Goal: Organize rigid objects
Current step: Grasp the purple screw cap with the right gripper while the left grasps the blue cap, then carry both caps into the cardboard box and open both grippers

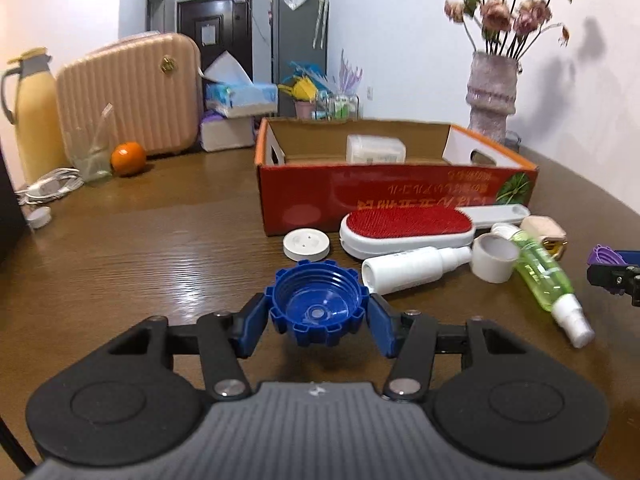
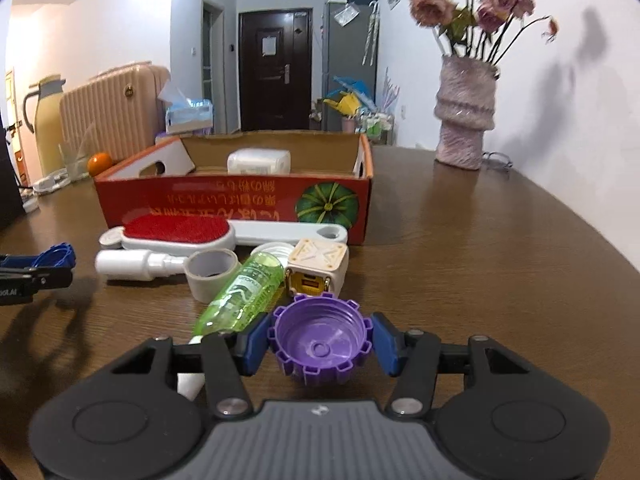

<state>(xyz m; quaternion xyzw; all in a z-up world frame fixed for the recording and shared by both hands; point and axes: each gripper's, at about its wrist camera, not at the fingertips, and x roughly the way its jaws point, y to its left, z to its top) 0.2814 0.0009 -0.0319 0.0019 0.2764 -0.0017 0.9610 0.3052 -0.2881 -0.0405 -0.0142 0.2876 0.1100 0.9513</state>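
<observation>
Your brown table (image 1: pixel 140 240) carries the red cardboard box (image 1: pixel 360 196) toward its far edge, with a white container (image 1: pixel 375 148) inside. Your left gripper (image 1: pixel 318 312) clamps the blue cap (image 1: pixel 318 304) above the table; your right gripper (image 2: pixel 320 346) clamps the purple cap (image 2: pixel 320 344).

Flowers (image 1: pixel 508 4) are blurred and cropped at the top edge. The green spray bottle (image 2: pixel 240 292) has its nozzle hidden behind the right claw (image 2: pixel 320 346). Red box (image 1: pixel 396 196) lettering is unreadable.
</observation>
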